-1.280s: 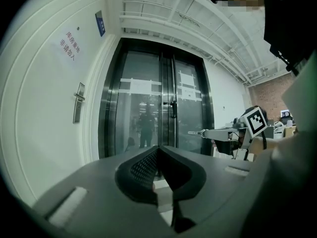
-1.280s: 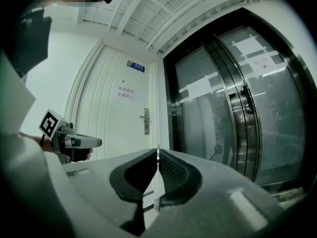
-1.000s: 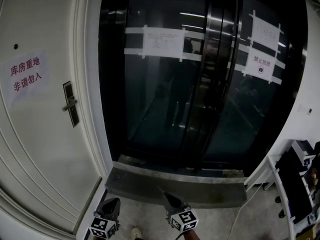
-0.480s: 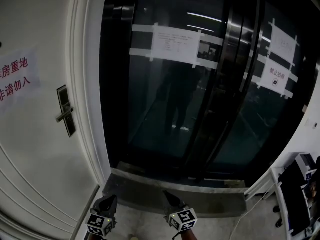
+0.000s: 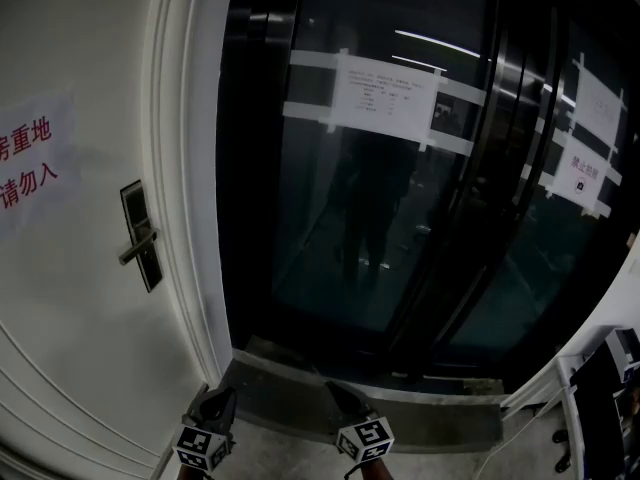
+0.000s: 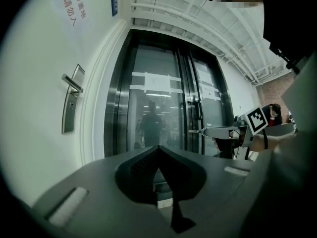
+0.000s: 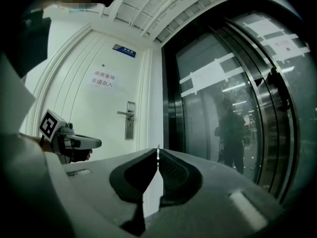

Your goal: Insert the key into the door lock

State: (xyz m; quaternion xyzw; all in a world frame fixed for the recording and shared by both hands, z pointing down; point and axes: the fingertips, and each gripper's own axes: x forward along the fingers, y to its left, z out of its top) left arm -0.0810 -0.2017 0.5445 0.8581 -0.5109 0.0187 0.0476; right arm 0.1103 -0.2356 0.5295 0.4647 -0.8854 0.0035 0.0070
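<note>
The right gripper [image 7: 158, 155] has its fingers [image 7: 174, 171] pressed together on the key [image 7: 158, 148], of which only a thin metal sliver shows above the tips. From the left gripper view the key pokes out sideways as a slim blade. The left gripper [image 6: 158, 150] has its fingers [image 6: 140, 168] closed tip to tip with nothing between them. The door lock [image 5: 140, 236], a dark plate with a lever handle [image 5: 137, 247], sits on the white door [image 5: 70, 298] well apart from both grippers, up and to their left. Both grippers hang low in front of the glass doors [image 5: 400, 188]. The main risk is the grip: the key seems pinched on a narrow stretch, so pushing it against the plate off-line would likely twist it between the pads or drive it back into them. A misjudged approach angle could also scrape the blade across the plate and miss the slot. The keyhole itself cannot be made out in any view, since the plate is small and dark and is seen at a slant. The head view is dim, cuts the grippers off at its lower edge and does not show the key. How much of the key lies inside the fingers is hidden.
</note>
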